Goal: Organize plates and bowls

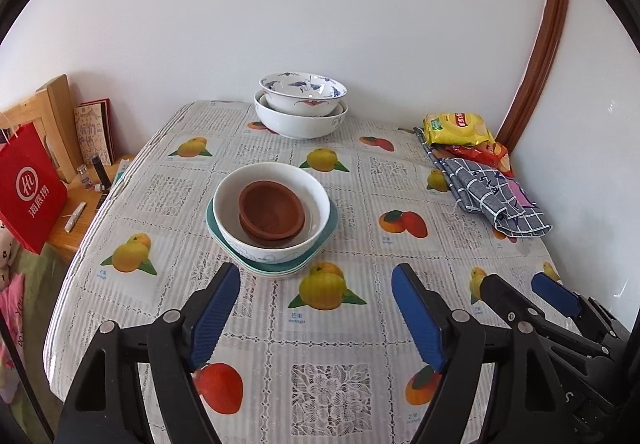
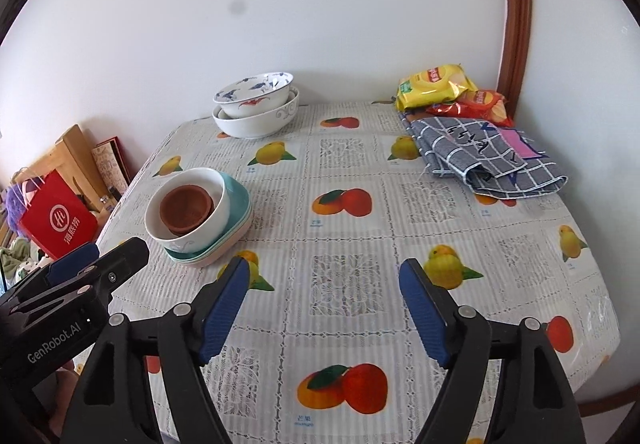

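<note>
A brown clay bowl [image 1: 271, 213] sits inside a white bowl [image 1: 272, 244], which rests on stacked teal and pink plates [image 1: 276, 271] mid-table. The same stack shows in the right wrist view: brown bowl [image 2: 186, 207], white bowl [image 2: 216, 218], plates [image 2: 239, 212]. At the far edge a blue-patterned bowl [image 1: 303, 94] sits nested in a larger white bowl [image 1: 301, 123]; they also show in the right wrist view [image 2: 256, 94] [image 2: 256, 126]. My left gripper [image 1: 316, 316] is open and empty, just short of the plate stack. My right gripper [image 2: 324, 312] is open and empty over bare tablecloth.
Yellow and red snack bags [image 1: 458, 129] and a folded grey checked cloth [image 1: 492, 196] lie at the far right by the wall. A red paper bag [image 1: 28, 188] and a wooden shelf [image 1: 80, 200] stand left of the table. The wall is close behind.
</note>
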A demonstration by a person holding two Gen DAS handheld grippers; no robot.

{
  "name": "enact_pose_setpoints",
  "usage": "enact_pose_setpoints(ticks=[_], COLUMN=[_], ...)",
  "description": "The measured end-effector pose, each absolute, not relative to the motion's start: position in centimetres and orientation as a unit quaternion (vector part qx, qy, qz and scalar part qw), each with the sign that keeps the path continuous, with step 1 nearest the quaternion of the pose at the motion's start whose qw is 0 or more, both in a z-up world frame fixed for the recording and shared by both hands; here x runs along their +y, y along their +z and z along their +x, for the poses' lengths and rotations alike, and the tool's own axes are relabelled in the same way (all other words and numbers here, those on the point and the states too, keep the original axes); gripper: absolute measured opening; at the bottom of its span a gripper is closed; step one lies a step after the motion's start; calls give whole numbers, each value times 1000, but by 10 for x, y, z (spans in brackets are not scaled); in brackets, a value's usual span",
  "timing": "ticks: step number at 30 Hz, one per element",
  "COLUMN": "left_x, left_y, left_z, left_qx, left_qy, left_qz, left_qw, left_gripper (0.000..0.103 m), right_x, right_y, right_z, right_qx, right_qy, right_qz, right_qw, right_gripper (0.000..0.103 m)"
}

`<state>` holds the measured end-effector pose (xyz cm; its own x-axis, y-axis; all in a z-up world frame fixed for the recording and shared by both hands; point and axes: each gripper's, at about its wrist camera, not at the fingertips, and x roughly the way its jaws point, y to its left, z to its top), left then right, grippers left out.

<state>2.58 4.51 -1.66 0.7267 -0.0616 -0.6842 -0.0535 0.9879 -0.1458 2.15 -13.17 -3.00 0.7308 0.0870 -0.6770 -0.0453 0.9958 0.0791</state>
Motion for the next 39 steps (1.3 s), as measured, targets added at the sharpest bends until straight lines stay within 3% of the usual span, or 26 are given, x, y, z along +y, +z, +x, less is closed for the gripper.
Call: enact_pose_setpoints(ticks=[7,10,39], left_x=[20,15,6], left_y=[-8,-5,11], left_z=[0,-10,-40], left_qx=[352,345,331], left_qy=[-7,-5,-4], left_qz=[-60,-59,-37], left_qw=[934,937,943], left_gripper=[88,93,93], right_x=[-157,-164,-180], right_y=[-23,-21,-8], right_z=[-13,-24,-57], right_qx=[347,342,317], right_qy=[15,6,-20], right_qz=[30,30,34], right_qw=[937,939,948], right_gripper=[92,92,92])
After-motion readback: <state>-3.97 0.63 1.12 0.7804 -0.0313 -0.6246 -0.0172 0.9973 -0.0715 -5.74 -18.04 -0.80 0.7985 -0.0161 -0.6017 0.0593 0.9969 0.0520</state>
